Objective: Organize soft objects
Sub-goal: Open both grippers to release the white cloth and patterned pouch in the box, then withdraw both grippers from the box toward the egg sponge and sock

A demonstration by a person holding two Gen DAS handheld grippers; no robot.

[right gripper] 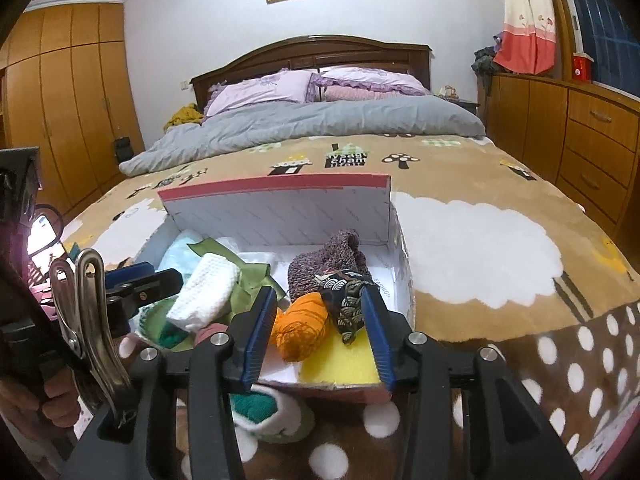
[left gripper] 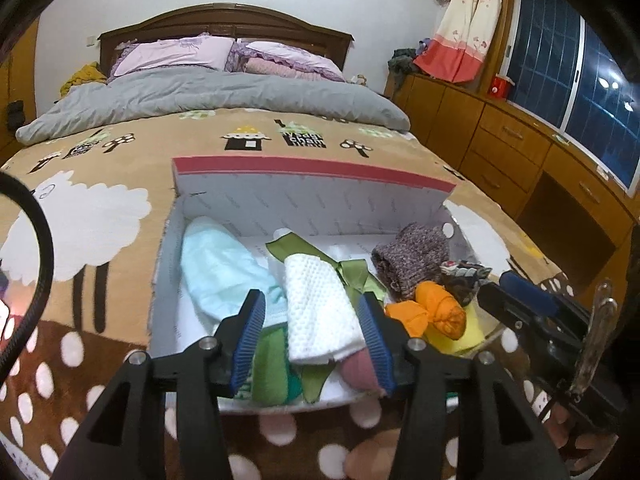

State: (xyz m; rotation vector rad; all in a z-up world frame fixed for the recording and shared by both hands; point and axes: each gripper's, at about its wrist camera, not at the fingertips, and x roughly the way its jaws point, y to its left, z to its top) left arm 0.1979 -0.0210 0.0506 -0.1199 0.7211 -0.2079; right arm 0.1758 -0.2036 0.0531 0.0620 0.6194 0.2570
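A white waffle-knit cloth (left gripper: 320, 308), folded into a soft oblong, lies in the open cardboard box (left gripper: 280, 208) on the bed's patterned blanket (left gripper: 100, 200). Its long axis runs from the box's near edge toward the upright lid, tilted slightly left. Around it in the box are a pale blue cloth (left gripper: 220, 268), a green ribbon (left gripper: 352, 272), a purple-grey knit piece (left gripper: 412, 256), an orange roll (left gripper: 440, 312), a dark patterned pouch (right gripper: 348, 300) and a yellow sponge (right gripper: 340, 364).

The left claw (left gripper: 312, 340) stands apart, empty, above the white cloth. The right claw (right gripper: 320, 332) stands apart too, empty, above the orange roll and pouch.
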